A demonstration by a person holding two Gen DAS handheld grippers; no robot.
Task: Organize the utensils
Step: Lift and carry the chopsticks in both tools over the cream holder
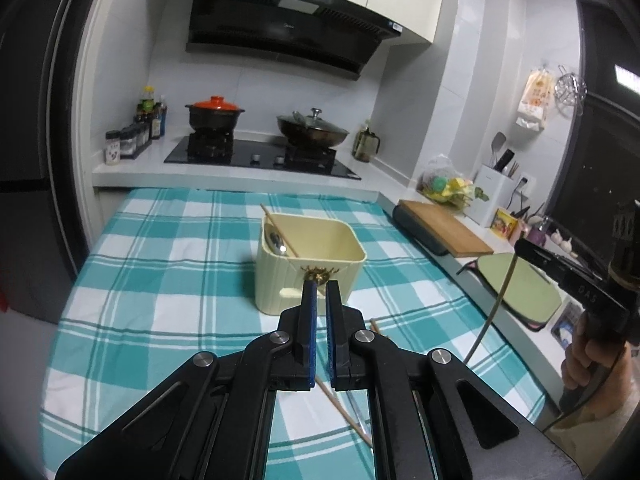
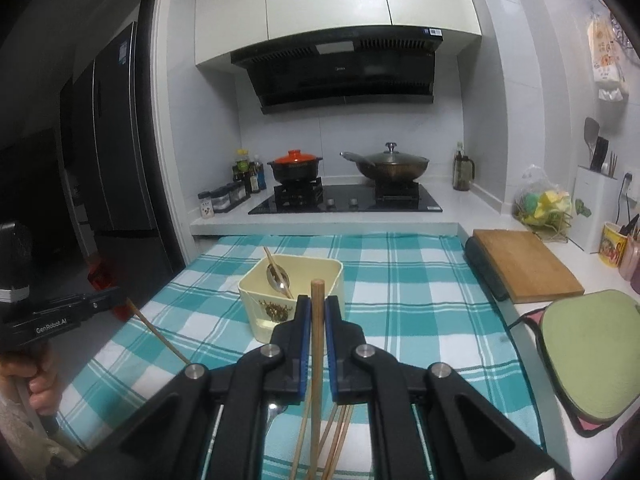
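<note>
Right hand-held gripper (image 2: 317,304) has a wooden chopstick (image 2: 317,340) pinched between its blue pads (image 2: 305,344), jaws nearly closed on it, the stick's blunt end poking up above the fingertips. Beyond it, at twelve o'clock, sits the cream bin (image 2: 294,294) on the checked cloth of the tabletop (image 2: 420,304), with a metal spoon (image 2: 277,276) and another chopstick (image 2: 276,270) leaning inside against its left wall. Below the right gripper, at six o'clock, more chopsticks (image 2: 334,440) and a second spoon (image 2: 272,414) lie on the cloth.

Over to the left hand-held gripper (image 1: 321,288): jaws a narrow slot apart, and whether they hold anything I cannot tell. In the right view a thin stick (image 2: 160,338) runs from it down toward the cloth. From the left camera the bin (image 1: 308,258) is dead ahead at twelve o'clock, just past the fingertips, and a loose chopstick (image 1: 344,412) lies on the cloth beneath the jaws. A wooden cutting board (image 2: 524,262) rests at two o'clock.
</note>
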